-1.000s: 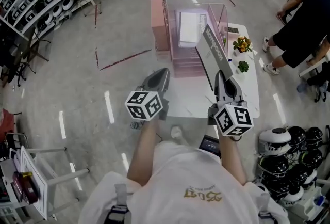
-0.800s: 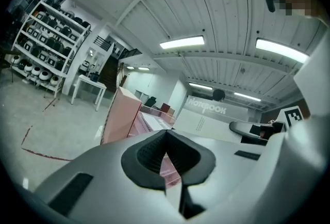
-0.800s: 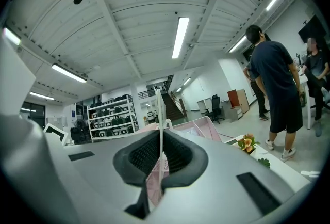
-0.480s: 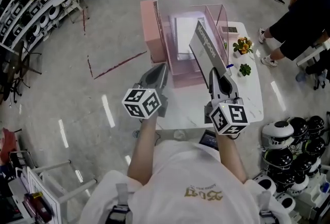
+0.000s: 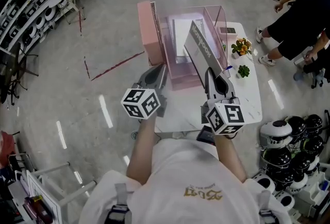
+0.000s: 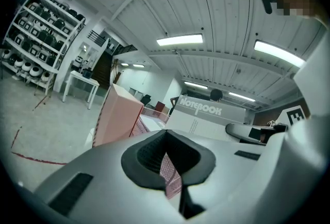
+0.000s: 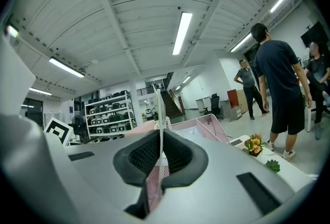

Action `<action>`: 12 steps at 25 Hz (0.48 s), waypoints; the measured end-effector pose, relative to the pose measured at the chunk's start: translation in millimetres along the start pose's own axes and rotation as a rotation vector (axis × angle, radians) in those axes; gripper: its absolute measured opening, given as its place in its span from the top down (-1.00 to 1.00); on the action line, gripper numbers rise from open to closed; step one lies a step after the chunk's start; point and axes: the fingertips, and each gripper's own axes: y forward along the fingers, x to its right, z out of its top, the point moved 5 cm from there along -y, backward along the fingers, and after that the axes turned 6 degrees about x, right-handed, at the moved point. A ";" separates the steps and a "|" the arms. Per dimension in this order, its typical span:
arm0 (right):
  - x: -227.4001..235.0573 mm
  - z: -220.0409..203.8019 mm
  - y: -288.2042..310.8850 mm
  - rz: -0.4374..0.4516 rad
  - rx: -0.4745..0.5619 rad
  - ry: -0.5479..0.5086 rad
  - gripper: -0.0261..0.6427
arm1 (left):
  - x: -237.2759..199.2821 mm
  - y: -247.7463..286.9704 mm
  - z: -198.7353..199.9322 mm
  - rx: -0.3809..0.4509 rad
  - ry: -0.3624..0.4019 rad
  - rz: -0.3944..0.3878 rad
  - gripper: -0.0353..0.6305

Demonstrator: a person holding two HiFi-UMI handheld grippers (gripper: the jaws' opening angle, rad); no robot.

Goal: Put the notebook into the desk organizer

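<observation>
We hold the thin grey notebook with the white word on its cover (image 5: 202, 46) in the right gripper (image 5: 210, 74). Its jaws are pressed together on the near lower edge, and in the right gripper view this edge shows as one pale line between the dark ribbed pads (image 7: 139, 158). From the gripper the notebook goes away from us and upward, and its cover leans to one side. It hangs over the open compartments of the transparent pink plastic desk organizer (image 5: 181, 74), so the organizer is just ahead and below. We think the notebook is not yet inside, and its long axis must come in line with one slot before it goes down. The walls look smooth, stiff and thin. An opaque pink upright block (image 5: 147, 32) stands at the left side of the organizer. The left gripper (image 5: 159, 72) is beside the right one over the white tabletop (image 5: 242, 99), with its jaws drawn together on nothing.
</observation>
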 end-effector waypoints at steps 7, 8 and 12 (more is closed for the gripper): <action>5.6 -9.5 6.2 0.005 -0.025 0.006 0.86 | 0.4 9.6 1.6 0.007 0.000 0.004 0.85; 6.4 -9.3 7.1 0.005 -0.024 0.006 0.86 | 1.2 10.9 1.7 0.006 0.006 0.003 0.85; 13.3 -12.0 11.5 -0.003 -0.023 0.019 0.86 | 4.4 15.9 0.2 -0.009 0.064 -0.001 0.85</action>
